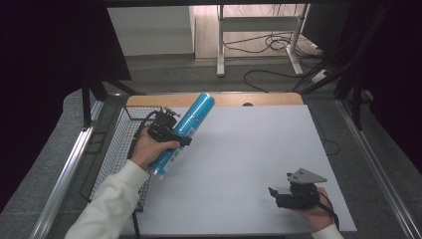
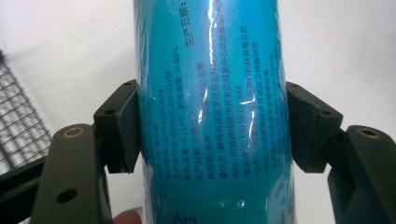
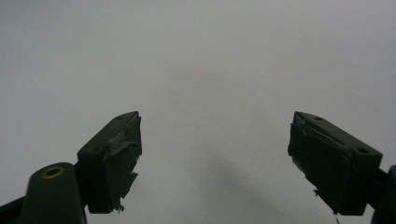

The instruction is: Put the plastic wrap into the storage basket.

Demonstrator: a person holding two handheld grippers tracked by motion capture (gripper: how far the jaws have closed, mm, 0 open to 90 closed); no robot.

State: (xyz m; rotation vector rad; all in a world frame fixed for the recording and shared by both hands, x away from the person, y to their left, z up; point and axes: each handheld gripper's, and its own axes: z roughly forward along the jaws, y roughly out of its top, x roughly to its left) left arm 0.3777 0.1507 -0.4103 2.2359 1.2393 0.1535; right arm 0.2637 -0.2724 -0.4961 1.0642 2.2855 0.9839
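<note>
High view. My left gripper [image 1: 171, 130], left of centre in the frame, carries a blue aerosol can [image 1: 186, 133] clear of the white bench [image 1: 239, 164]. The can lies tilted, its rounded top toward the upper middle of the frame and its base toward the lower left, just above my left hand [image 1: 149, 149]. It hangs over the bench's left edge, beside the black wire basket [image 1: 117, 149] that occupies the left side of the picture; I judge the can to be in transit between basket and bench, though the direction cannot be read from this moment alone.

Left gripper view. My jaws pinch the can [image 2: 210, 116] across its body, one pad pressed against each flank at mid-frame. The grip sits near the middle of the printed label, which I judge keeps a long, smooth cylinder balanced and less likely to swing or slip. Basket mesh [image 2: 18, 121] shows at the left edge, white bench behind.

Right gripper view. The jaws of my right gripper [image 3: 215, 163] stand spread, with nothing between them but bare bench [image 3: 196, 56].

High view, lower right. The right gripper [image 1: 281, 195] rests low over the bench in my right hand [image 1: 313, 211], well apart from the can, presumably parked out of the carrying path until needed.
</note>
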